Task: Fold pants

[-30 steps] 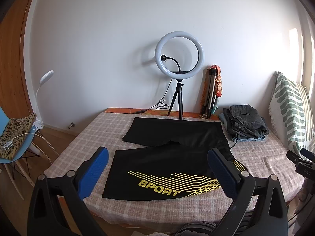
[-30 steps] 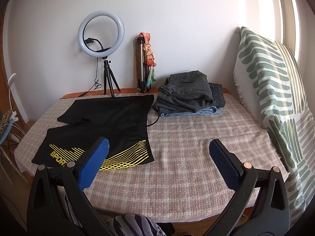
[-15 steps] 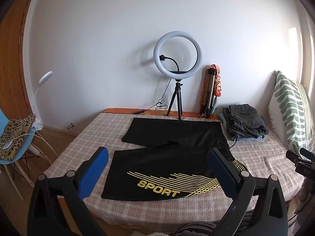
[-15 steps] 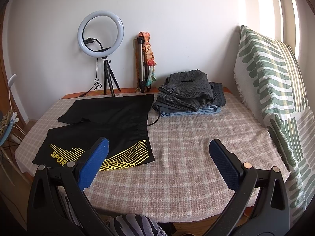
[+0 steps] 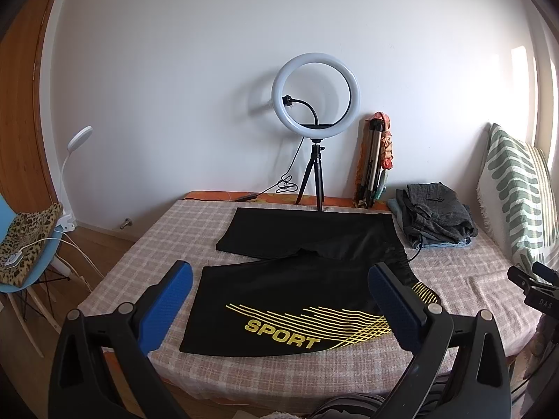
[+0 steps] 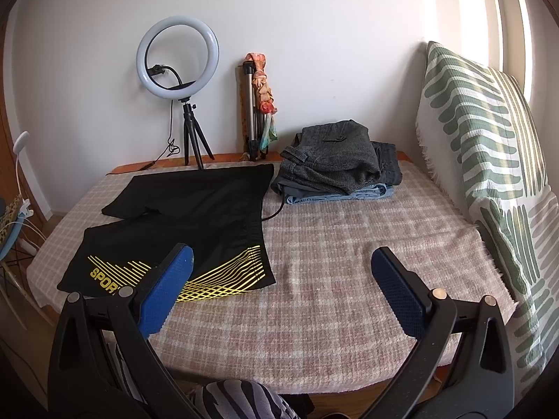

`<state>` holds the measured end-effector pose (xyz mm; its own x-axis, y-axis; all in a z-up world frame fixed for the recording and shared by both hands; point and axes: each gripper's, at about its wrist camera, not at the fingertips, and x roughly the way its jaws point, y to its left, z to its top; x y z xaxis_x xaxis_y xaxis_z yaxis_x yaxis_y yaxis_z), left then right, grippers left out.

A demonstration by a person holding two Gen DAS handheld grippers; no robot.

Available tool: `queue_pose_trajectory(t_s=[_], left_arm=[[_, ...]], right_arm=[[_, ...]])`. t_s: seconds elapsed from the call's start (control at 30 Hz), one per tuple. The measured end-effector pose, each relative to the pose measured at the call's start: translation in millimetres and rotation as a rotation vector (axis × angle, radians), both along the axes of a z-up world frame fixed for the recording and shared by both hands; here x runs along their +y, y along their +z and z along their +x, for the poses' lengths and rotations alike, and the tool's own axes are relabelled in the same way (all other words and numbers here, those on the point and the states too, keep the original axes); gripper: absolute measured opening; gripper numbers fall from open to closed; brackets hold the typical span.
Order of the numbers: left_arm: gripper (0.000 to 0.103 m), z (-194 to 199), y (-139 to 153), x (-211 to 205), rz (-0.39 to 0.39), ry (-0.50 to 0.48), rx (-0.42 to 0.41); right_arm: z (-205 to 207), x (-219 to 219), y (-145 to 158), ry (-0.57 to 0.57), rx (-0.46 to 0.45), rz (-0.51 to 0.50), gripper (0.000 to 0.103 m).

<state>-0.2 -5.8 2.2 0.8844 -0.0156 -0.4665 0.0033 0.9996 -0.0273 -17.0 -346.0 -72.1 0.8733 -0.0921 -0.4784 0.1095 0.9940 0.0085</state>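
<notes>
Two grippers apart, empty | black shorts [image 5: 297, 289] flat | print "SPORT" [image 5: 281, 330]

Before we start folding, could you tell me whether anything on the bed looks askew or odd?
The black shorts lie flat, legs splayed apart. A black cable runs from under the folded clothes pile to the shorts' edge. Nothing else stands out.

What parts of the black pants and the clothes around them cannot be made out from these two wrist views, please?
- Black pants: right wrist view, the left finger covers the end of the "SPORT" print; left wrist view, the right finger hides part of the yellow lines.
- Folded pile: how many garments it holds is unclear in both views.
- Black cable: runs under the pile; its end is hidden.
</notes>
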Motion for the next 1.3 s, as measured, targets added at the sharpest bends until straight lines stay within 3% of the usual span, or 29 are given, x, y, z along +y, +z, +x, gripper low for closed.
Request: queue_pose_trajectory(t_s=[0.37,0.57,0.67,1.0,1.13,1.3], left_arm=[[0.101,6,-6,2,0.01,-0.003,0.01],[0.101,25,-20,18,-0.015,-0.008,0.061],[0.101,38,-27,28,0.009,0.01,0.081],[0.101,110,-53,85,0.001,0.027,0.166],[0.101,148,-60,105,-0.021,0.013,0.197],[0.101,198,-65,112,0.019,-0.006,0.234]], right_arm=[[10,-3,-6,0.004,0.012,0.006,0.103],[28,-10,0,0.037,0.023,0.005,0.103],[42,-13,5,0.065,0.016,0.004,0.103],[117,-2,26,0.217,0.019,-0.065,0.103],[162,3,29,0.286,0.055,-0.035,0.103],[223,14,23,0.338,0.115,-0.058,0.103]])
